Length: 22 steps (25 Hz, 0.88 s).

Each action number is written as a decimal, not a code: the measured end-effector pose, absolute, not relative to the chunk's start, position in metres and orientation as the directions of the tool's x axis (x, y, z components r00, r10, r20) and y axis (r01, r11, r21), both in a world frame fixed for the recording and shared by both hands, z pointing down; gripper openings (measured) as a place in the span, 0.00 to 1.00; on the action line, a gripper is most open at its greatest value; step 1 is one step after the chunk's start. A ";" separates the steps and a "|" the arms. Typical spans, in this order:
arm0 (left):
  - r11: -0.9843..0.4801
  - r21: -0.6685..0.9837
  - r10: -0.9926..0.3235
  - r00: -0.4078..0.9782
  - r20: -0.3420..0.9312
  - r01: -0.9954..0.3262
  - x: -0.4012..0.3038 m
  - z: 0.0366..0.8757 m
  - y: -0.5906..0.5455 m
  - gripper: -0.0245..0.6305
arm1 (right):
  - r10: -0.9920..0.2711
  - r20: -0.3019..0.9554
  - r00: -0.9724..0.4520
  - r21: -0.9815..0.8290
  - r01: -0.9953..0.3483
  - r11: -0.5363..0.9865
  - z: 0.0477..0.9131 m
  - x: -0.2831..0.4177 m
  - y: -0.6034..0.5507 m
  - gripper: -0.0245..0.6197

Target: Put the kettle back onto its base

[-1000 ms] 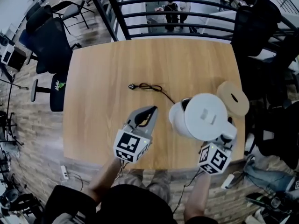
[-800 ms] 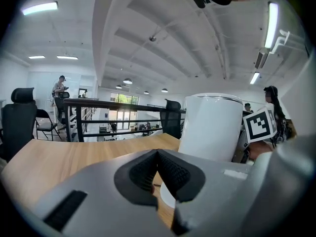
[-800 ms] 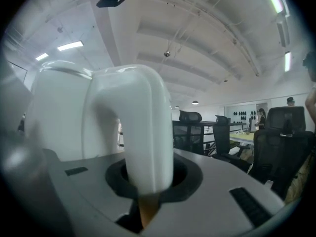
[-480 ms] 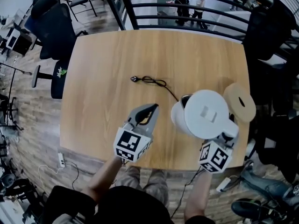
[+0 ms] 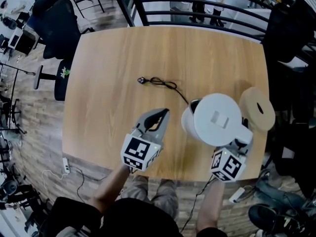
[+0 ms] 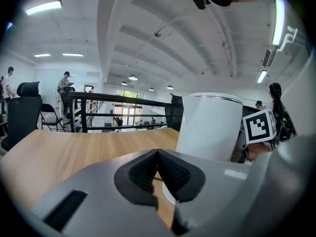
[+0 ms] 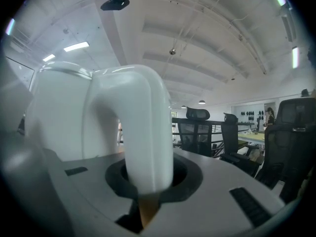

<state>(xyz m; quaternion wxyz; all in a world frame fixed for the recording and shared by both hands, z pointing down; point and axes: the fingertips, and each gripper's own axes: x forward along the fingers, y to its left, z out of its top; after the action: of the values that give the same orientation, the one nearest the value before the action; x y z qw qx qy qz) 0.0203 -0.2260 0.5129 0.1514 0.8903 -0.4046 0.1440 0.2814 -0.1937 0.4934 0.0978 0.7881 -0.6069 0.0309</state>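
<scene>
Standing near the pale wooden table (image 5: 108, 68), I saw the right gripper (image 5: 240, 141) clamped on the curved handle of the white plastic kettle (image 5: 217, 120). The kettle hung over the round white base (image 5: 186, 123) near the table's front edge; whether they touched I couldn't tell. The left gripper (image 5: 162, 113) hovered beside it, jaws together on nothing. A thin black power cord (image 5: 160, 85) trailed across the bare wood, and a round tan disc (image 5: 252, 100) lay at the right edge. Beyond stood a black metal railing (image 5: 122, 4), black office chairs (image 5: 57, 31) and plank flooring (image 5: 29, 132).

The left gripper (image 6: 157, 154) hides the bottom of the kettle (image 6: 212, 127) and most of the base (image 6: 166, 195).
</scene>
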 end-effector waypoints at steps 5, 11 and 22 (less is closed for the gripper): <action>-0.624 0.155 -0.675 0.628 0.387 -0.766 0.023 0.521 -0.227 0.04 | -0.954 0.167 0.251 0.119 -0.965 -0.233 0.503 0.283 -0.199 0.11; -0.618 0.154 -0.675 0.621 0.397 -0.771 0.022 0.528 -0.225 0.04 | -0.956 0.168 0.239 0.115 -0.968 -0.222 0.512 0.279 -0.202 0.11; -0.599 0.173 -0.674 0.609 0.418 -0.782 0.018 0.540 -0.218 0.04 | -0.964 0.153 0.220 0.148 -0.969 -0.197 0.522 0.270 -0.204 0.11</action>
<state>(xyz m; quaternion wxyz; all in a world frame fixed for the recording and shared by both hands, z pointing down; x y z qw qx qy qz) 0.0179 -0.2182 0.5401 0.1719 0.8803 -0.4133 0.1570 0.2703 -0.2039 0.5219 0.1061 0.7737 -0.6245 0.0132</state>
